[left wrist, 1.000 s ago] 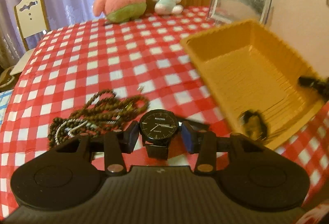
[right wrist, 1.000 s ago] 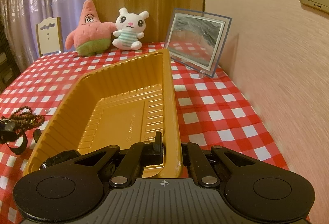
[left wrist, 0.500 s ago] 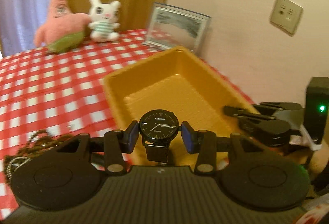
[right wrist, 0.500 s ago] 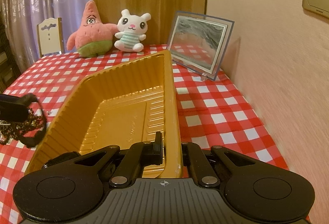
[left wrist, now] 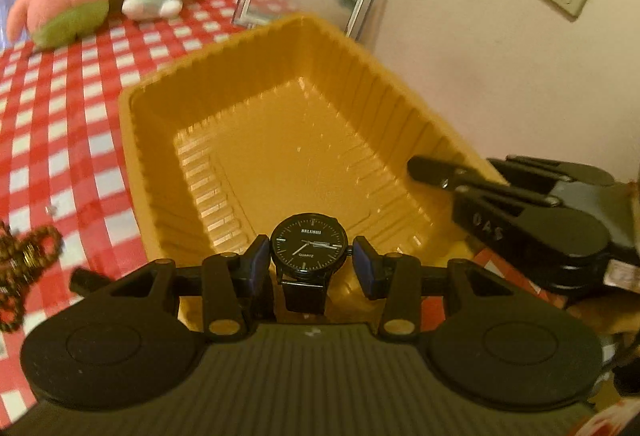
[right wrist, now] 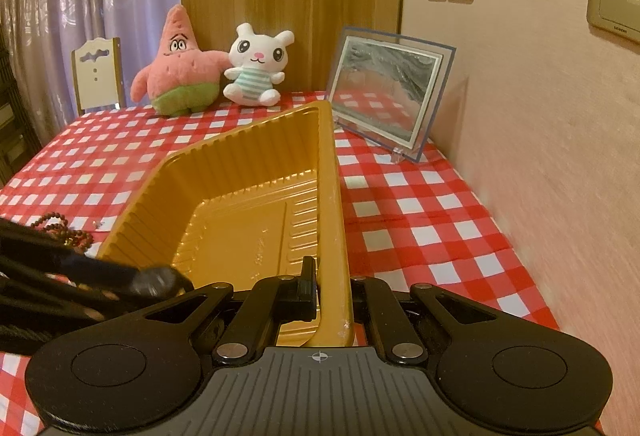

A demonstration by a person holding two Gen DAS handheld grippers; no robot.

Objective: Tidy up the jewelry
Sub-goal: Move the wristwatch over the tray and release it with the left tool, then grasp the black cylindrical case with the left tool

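Note:
My left gripper (left wrist: 308, 262) is shut on a black wristwatch (left wrist: 307, 242) with a dark dial, and holds it over the near end of the yellow plastic tray (left wrist: 168, 83). My right gripper (right wrist: 332, 290) is shut on the tray's near right rim (right wrist: 334, 220), and it shows from the side in the left wrist view (left wrist: 440, 171). The left gripper with the watch shows blurred at the left of the right wrist view (right wrist: 156, 282). A heap of brown bead necklaces (left wrist: 24, 256) lies on the checked cloth left of the tray, also seen in the right wrist view (right wrist: 64, 230).
A pink star plush (right wrist: 180, 67) and a white bunny plush (right wrist: 258, 65) sit at the table's far edge. A framed picture (right wrist: 388, 91) stands by the pink wall on the right. A small chair (right wrist: 96, 71) stands far left. A tiny metal piece (left wrist: 51, 209) lies on the cloth.
My left gripper has carried the watch from above the bead heap rightward to over the tray. My right gripper has kept its hold on the tray rim.

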